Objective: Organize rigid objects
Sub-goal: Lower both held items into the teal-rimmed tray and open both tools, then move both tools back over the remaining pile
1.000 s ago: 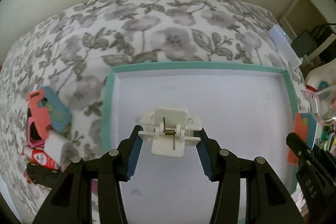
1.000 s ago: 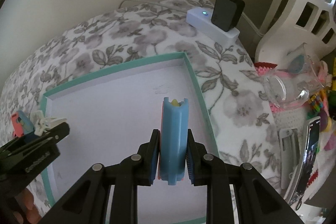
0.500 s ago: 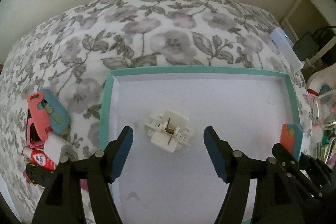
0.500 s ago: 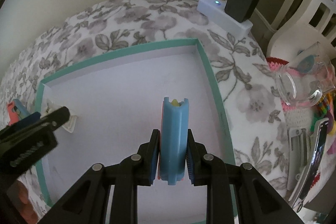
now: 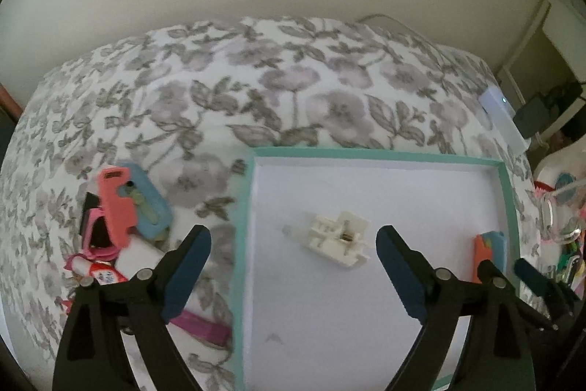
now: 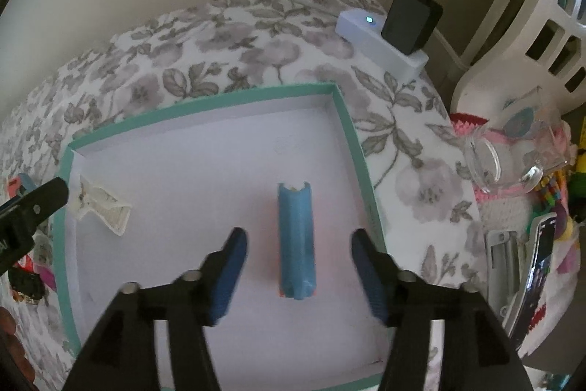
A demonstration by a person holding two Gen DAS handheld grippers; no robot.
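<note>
Both grippers hang empty, jaws spread. Clip (image 5: 338, 239) and blue piece (image 6: 296, 240) lie in the tray (image 5: 240, 244); the leftover pile (image 5: 121, 226) sits left, nearest the left gripper (image 5: 293, 266), so probably its job.

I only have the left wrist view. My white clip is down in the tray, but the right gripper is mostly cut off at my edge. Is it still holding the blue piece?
Observer: No. The right gripper is open, and the blue clip sits on the tray floor between its fingers, untouched.
Operator: Is it near the tray wall?
Observer: It lies alongside the teal tray's right wall, with a gap of bare floor between.
Operator: Anything past that wall I should avoid?
Observer: A clear glass cup lies on its side on a pink mat there.
</note>
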